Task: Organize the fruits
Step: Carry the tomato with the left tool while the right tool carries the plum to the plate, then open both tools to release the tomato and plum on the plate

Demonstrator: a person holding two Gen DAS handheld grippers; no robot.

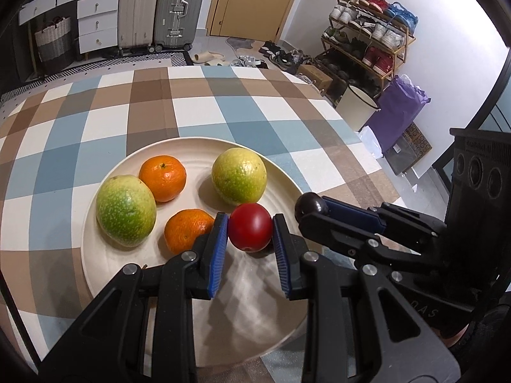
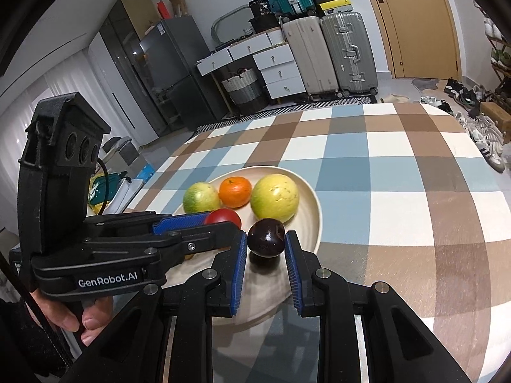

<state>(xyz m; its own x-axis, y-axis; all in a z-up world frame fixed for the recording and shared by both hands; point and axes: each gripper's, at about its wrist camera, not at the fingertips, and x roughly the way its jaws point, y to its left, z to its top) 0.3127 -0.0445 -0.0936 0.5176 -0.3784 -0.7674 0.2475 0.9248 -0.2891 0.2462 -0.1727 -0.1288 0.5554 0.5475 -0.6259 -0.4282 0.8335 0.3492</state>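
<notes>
My left gripper point(image 1: 250, 231) is shut on a red round fruit point(image 1: 250, 231), held just over the near part of a cream plate point(image 1: 191, 146). On the plate lie two green-yellow fruits point(image 1: 126, 210) point(image 1: 239, 175) and two oranges point(image 1: 163, 178) point(image 1: 186, 229). My right gripper point(image 2: 266, 239) is shut on a dark purple plum point(image 2: 266, 237) above the plate's point(image 2: 314, 210) near right rim. In the left wrist view the plum point(image 1: 309, 206) shows at the right gripper's tip beside the plate. The left gripper point(image 2: 223, 220) with the red fruit point(image 2: 222, 217) sits left of the plum.
The plate rests on a checked tablecloth point(image 1: 223, 111) in blue, brown and white. A person's hand point(image 2: 76, 319) holds the left gripper's handle. Beyond the table stand suitcases point(image 1: 159, 9), white drawers, a shoe rack point(image 1: 367, 38) and a white bin point(image 1: 356, 102).
</notes>
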